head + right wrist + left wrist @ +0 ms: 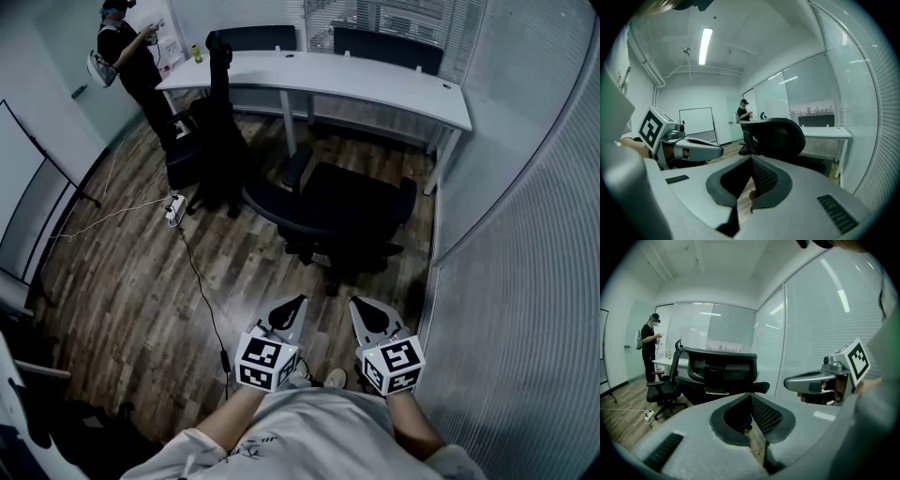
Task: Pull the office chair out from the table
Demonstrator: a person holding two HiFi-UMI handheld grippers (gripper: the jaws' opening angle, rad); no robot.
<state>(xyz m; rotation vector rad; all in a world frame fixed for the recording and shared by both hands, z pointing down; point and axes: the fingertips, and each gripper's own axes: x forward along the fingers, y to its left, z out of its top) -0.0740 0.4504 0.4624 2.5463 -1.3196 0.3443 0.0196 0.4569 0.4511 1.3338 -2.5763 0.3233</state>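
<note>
Hovering both grippers near the office chair (349, 208), which stands out on the floor, apart from the table (375, 82). Left gripper (287, 312) and right gripper (373, 317) are pressed together, empty. I judge the pull looks done; otherwise I'd spread the jaws and take hold of it.

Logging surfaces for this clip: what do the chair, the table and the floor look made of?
Chair: black, back looks like mesh on a plastic frame; a fine weave shows in the left gripper view.
Table: smooth white top, probably laminate, on thin white legs, likely metal.
Floor: wood-look planks with grain and seams, slight sheen; wood or laminate, cannot tell.
</note>
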